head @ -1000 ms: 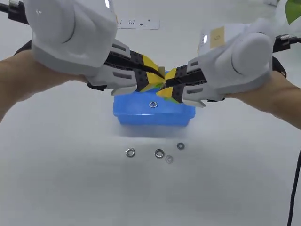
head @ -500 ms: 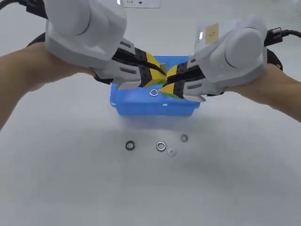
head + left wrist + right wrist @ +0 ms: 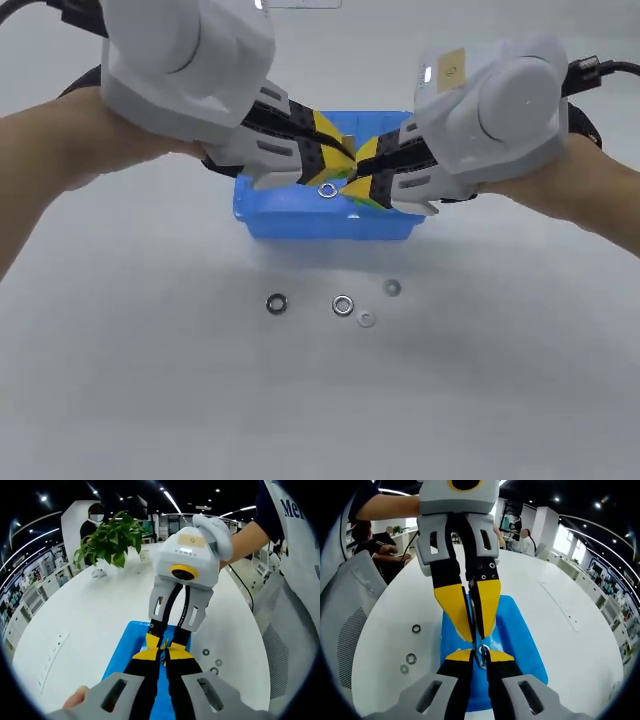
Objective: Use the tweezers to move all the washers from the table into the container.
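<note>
A blue container point(image 3: 300, 222) sits mid-table, and both grippers meet tip to tip above it. Thin metal tweezers point(image 3: 472, 615) run between the yellow jaws of my left gripper point(image 3: 335, 170), which is shut on them. My right gripper point(image 3: 357, 178) closes on the tweezers' tip end. A steel washer point(image 3: 327, 190) hangs at that tip, over the container's inside point(image 3: 520, 640). From the right gripper view the washer point(image 3: 482, 650) lies just between my right gripper's point(image 3: 480, 656) jaws. Several washers point(image 3: 342, 305) lie on the white table in front of the container.
A power strip point(image 3: 560, 605) lies on the table beyond the container. A potted plant point(image 3: 110, 542) stands at the table's far end. People sit in the background. A black cable point(image 3: 605, 70) trails from the right gripper.
The head camera has tilted, so the container sits higher in view. Both grippers stay joined over the container with the washer at the tweezers' tip, a little farther in from the front wall.
</note>
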Tool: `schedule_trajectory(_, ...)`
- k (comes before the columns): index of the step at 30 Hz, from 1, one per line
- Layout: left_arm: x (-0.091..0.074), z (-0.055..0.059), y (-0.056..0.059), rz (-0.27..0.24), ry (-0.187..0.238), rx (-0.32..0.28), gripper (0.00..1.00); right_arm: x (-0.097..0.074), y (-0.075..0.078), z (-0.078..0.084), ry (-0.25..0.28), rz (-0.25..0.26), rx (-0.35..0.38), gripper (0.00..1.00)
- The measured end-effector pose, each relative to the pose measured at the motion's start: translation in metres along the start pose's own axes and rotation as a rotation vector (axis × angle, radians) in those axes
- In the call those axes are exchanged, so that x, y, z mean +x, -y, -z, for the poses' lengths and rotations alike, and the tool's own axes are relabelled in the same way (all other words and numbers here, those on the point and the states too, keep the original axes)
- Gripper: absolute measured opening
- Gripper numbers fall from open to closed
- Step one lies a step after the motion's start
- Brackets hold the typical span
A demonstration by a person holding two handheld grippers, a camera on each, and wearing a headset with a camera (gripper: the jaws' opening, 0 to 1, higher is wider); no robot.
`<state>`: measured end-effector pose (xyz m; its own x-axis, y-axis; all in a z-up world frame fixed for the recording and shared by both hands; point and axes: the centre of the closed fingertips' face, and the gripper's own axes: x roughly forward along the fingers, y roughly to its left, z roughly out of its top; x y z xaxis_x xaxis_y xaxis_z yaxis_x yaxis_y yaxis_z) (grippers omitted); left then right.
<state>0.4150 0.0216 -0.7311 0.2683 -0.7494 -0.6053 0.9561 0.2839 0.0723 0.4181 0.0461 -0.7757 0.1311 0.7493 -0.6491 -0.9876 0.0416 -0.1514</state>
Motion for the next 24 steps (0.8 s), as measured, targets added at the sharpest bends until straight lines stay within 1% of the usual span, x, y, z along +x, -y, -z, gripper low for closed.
schedule_trajectory(5, 0.000, -0.001, 0.002, 0.002, -0.004, 0.008, 0.08, -0.001, 0.001, -0.001, 0.010, -0.001, 0.007, 0.11)
schedule_trajectory(6, 0.000, -0.001, 0.000, 0.001, -0.004, 0.009, 0.08, -0.002, 0.001, -0.002, 0.012, -0.001, 0.009, 0.11)
schedule_trajectory(16, -0.005, -0.007, -0.001, -0.010, 0.012, 0.016, 0.08, -0.008, 0.003, -0.009, 0.032, 0.010, 0.010, 0.10)
schedule_trajectory(21, -0.009, -0.012, 0.000, -0.018, 0.016, 0.024, 0.08, -0.011, 0.002, -0.014, 0.035, 0.024, -0.023, 0.09)
schedule_trajectory(24, -0.011, -0.014, 0.000, -0.031, 0.020, 0.036, 0.08, -0.013, 0.003, -0.017, 0.039, 0.032, -0.027, 0.08)
